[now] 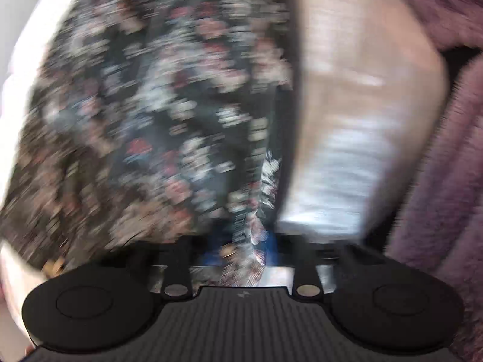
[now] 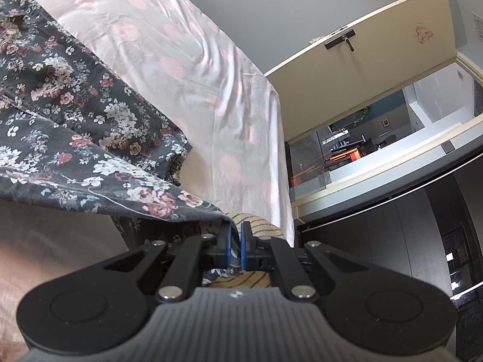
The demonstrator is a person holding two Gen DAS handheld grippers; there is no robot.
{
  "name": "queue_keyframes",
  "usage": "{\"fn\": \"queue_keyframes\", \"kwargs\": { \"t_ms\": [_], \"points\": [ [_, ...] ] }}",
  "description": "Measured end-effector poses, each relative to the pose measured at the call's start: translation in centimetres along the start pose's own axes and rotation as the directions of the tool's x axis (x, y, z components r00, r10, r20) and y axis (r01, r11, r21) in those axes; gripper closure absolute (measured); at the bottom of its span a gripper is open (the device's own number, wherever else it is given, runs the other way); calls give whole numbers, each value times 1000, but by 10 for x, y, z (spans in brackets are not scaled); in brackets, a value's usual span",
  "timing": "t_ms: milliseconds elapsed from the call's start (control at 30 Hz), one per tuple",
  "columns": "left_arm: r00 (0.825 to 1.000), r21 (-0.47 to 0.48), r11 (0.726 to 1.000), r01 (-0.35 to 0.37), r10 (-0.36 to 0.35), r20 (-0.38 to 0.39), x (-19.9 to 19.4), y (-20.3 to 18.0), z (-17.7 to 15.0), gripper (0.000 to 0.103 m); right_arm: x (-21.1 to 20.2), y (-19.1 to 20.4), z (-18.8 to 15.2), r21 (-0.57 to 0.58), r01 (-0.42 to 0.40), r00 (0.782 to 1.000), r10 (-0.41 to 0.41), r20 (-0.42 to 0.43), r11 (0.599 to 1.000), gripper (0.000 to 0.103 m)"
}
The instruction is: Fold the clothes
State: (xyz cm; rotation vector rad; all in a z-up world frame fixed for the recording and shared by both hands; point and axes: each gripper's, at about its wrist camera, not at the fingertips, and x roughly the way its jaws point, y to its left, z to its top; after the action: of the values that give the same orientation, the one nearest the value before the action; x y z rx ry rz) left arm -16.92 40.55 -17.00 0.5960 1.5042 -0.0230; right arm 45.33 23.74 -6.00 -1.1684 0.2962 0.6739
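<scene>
We pinch the floral garment point(image 2: 90, 138) in both grippers: right gripper point(image 2: 237, 241) clamps its corner, left gripper point(image 1: 250, 241) grips a blurred fold, above the spotted bedsheet point(image 2: 193, 69).

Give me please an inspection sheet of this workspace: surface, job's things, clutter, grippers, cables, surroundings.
Surface: bed sheet, pale with pink dots, wrinkled.
Job's things: floral garment, dark, spread on the sheet; one edge lifted.
Clutter: striped cloth beyond the right gripper; fuzzy mauve fabric in the left view.
Grippers: right gripper almost shut beside the garment's corner, grip not clear; left gripper holds bunched floral cloth, view blurred.
Cables: nothing seen.
Surroundings: open door, dark cabinet, another room beyond.
</scene>
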Motion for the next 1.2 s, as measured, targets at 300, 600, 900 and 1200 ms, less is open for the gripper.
{"fn": "queue_keyframes", "kwargs": {
  "t_ms": [300, 600, 900, 1200],
  "points": [
    [968, -306, 943, -128, 186, 169, -98, 52, -38, 102, -22, -6, -22, 6, 12, 1000, -12, 5, 1000, 97],
    [939, -421, 879, -224, 310, 147, -139, 138, -24, 101, -19, -22, -17, 74, 5, 999, -8, 35, 997, 98],
    [945, -402, 881, -250, 312, 96, -111, 184, 9, 101, 7, -16, 8, 14, -206, 974, 204, 103, 978, 92],
    [959, -412, 877, -247, 283, 26, -81, 201, 9, 101, 104, 24, 24, 274, -397, 913, 407, 21, 876, 63]
  ]
}}
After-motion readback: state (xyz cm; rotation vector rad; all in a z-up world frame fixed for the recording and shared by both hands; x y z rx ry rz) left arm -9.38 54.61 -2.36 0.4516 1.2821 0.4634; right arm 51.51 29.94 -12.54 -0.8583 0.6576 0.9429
